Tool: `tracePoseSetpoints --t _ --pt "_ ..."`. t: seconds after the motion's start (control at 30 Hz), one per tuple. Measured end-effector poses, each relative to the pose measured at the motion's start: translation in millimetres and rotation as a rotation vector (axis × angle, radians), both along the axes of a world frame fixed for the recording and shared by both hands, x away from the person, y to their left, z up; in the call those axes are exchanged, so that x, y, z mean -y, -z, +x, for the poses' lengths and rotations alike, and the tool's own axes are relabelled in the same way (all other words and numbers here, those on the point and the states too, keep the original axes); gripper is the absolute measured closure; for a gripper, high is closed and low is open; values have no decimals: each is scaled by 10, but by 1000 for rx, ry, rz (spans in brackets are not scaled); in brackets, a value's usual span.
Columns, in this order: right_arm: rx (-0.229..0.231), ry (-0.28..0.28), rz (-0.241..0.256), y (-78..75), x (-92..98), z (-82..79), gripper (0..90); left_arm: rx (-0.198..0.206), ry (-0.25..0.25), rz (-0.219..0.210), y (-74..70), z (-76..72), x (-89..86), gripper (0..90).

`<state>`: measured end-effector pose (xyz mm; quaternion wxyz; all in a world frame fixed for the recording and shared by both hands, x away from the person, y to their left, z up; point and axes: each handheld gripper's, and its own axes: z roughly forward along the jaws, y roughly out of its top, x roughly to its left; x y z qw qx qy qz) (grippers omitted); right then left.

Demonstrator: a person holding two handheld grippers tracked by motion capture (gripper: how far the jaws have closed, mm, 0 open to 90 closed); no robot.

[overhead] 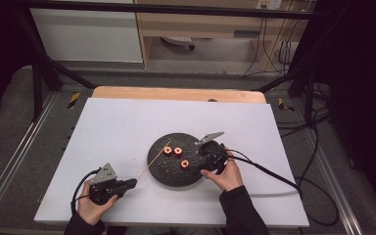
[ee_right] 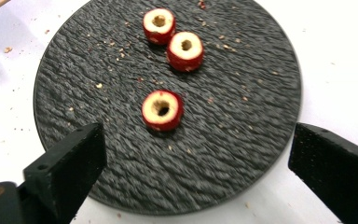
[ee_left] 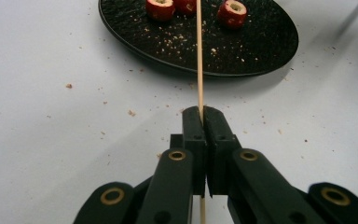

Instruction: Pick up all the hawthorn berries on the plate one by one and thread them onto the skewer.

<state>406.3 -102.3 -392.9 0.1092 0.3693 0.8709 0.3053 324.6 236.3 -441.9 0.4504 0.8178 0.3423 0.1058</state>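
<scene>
Left gripper (jaws closed) pinches skewer toward plate.

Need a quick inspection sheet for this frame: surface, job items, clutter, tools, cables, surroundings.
Surface: white tabletop, crumbs scattered near the plate.
Job's things: three cored red fruit pieces on the black round plate; wooden skewer reaching over the plate's rim.
Clutter: nothing seen beyond crumbs.
Grippers: left tool shut on the skewer; right tool open, over the plate, facing the nearest fruit piece.
Cables: black cable trails from the right tool off the table's right side.
Surroundings: black frame, wooden cabinet behind.
</scene>
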Motion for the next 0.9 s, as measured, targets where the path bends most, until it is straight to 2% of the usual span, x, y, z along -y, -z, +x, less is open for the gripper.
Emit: tracePoseSetpoints --t 0.3,0.53,0.8,0.9 --pt "-40 -40 -54 33 -238 137 166 2 0 5 -4 2 -4 880" --pt "-81 -45 -90 82 -366 222 264 5 -2 9 -9 -1 -6 880" --pt "-134 -5 -90 141 -439 260 398 9 0 13 -10 -5 -4 879" --pt "-150 -6 -92 166 -448 266 449 9 -2 14 -10 -4 -6 880"
